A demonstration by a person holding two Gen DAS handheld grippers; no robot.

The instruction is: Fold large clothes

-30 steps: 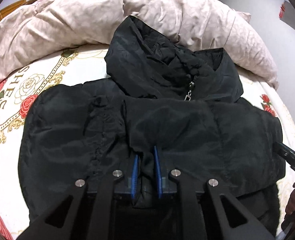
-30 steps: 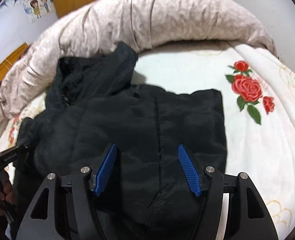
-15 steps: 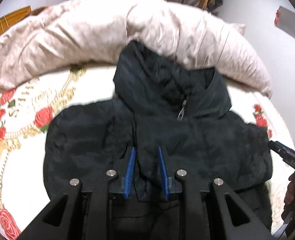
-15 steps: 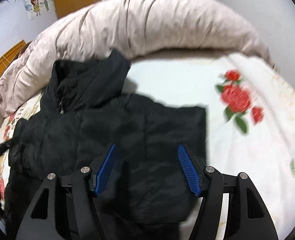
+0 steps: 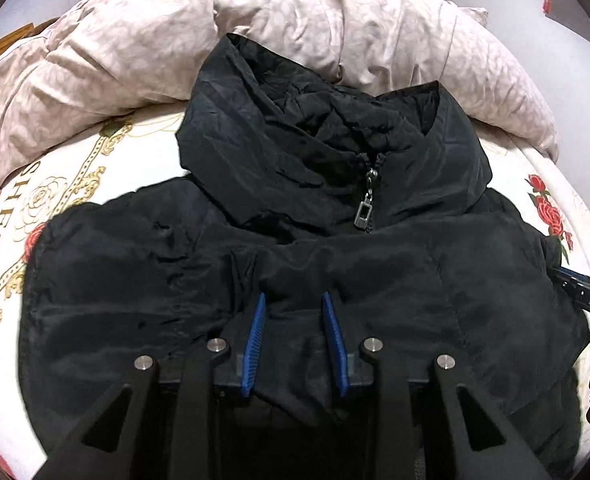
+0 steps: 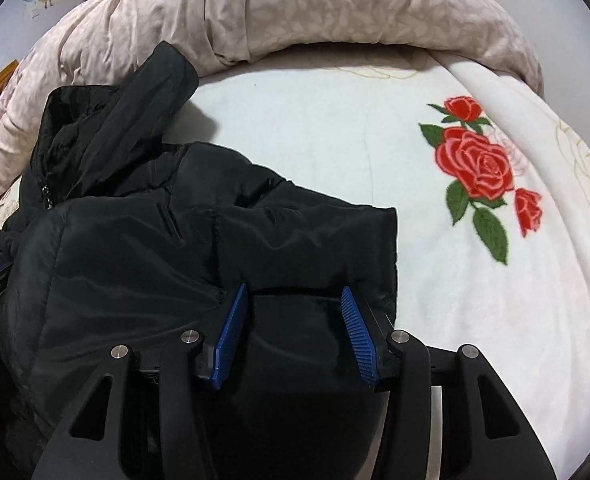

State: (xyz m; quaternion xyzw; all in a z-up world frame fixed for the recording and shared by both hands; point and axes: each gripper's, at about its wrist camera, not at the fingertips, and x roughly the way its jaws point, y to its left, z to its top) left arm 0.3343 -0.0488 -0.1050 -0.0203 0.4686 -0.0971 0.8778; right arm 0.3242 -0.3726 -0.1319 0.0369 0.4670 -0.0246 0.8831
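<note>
A black padded jacket (image 5: 303, 264) is lying on the bed (image 6: 335, 152), on a white bedspread printed with red roses, its collar end pointing toward a rumpled beige duvet (image 5: 143, 52) bunched along the far side. The shiny fabric is creasing and puffing, the sides are lying folded in over the body, and the hood is sitting crumpled above the collar.

The left gripper (image 5: 297, 344) is hovering low over the near middle of the jacket. Its fingers have just been opening and are standing narrowly apart, with a raised ridge of fabric lying between the blue pads; whether they are pressing on it cannot be told. The right gripper (image 6: 297, 332) is sitting over the jacket's right edge, its fingers having just been closing and standing about half apart around a bulge of cloth, the pads looking clear of it.

The left view alone is showing the silver zipper pull (image 5: 365, 210) hanging at the closed collar. The right view alone is showing the large rose (image 6: 479, 164) and the bare bedspread beyond the jacket's straight folded edge.
</note>
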